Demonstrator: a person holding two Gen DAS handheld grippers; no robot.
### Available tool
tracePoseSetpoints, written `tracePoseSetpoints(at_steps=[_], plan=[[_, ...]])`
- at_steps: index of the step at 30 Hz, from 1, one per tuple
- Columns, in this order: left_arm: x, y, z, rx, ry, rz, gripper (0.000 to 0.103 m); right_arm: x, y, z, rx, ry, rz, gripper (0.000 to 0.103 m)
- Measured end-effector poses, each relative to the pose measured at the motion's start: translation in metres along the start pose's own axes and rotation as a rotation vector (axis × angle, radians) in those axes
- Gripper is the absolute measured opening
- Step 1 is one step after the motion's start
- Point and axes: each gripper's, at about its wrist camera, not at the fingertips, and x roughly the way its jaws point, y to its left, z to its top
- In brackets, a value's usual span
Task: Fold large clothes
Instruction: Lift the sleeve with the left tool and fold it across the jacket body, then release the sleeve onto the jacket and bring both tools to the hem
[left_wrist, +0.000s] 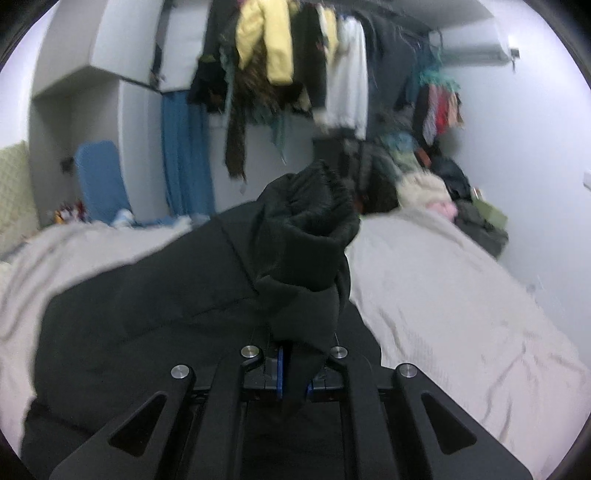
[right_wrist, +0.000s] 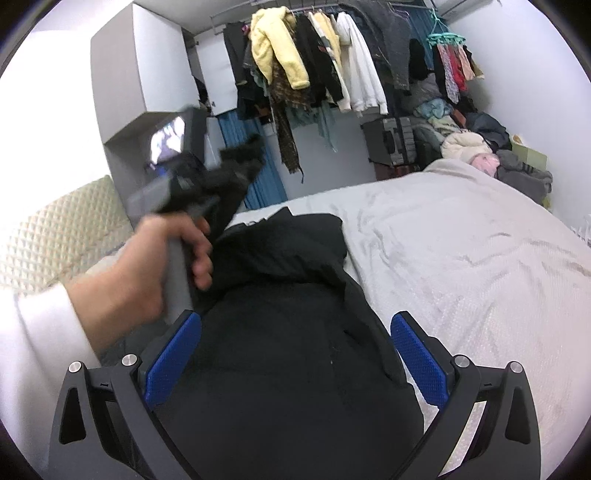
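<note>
Left tongs (left_wrist: 293, 373) are clamped tight on a bunched black sleeve (left_wrist: 310, 236), lifting it above the black jacket (right_wrist: 288, 332) spread on the bed (right_wrist: 461, 258). In the right view, the left hand (right_wrist: 147, 273) sits at nine o'clock, carrying that sleeve over the body. Right tongs (right_wrist: 295, 365) stand wide and empty above the jacket's lower part. Looks like the sleeve-fold step; next, lay the sleeve flat toward three o'clock and let go.

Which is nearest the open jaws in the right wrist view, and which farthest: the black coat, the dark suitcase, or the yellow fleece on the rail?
1. Black coat, lying between the jaws.
2. Dark suitcase, beyond the bed.
3. Yellow fleece, hanging high at the back.
</note>
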Motion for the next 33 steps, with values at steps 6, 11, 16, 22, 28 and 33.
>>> tracePoseSetpoints(at_steps=[6,11,16,22,28,33], plan=[[0.064,-0.009,-0.043,0.040,0.189,-0.033,0.010,0.020,-0.003,0.001,0.019,0.012,-0.008,0.103],[0.064,0.003,-0.038,-0.023,0.198,-0.073,0.012,0.027,-0.004,0.001,0.035,0.018,-0.016,0.103],[0.023,0.003,-0.028,0.061,0.082,-0.017,0.103,0.026,-0.001,-0.001,0.016,0.014,-0.031,0.103],[-0.022,0.032,-0.021,0.034,0.027,-0.058,0.103,0.025,0.012,0.002,-0.034,-0.001,-0.037,0.103],[-0.052,0.098,-0.012,-0.036,0.015,-0.007,0.103,0.030,0.046,0.027,-0.121,-0.060,0.009,0.103],[-0.067,0.163,0.004,-0.117,-0.002,0.050,0.103,0.050,0.083,0.062,-0.199,-0.107,0.046,0.103]])
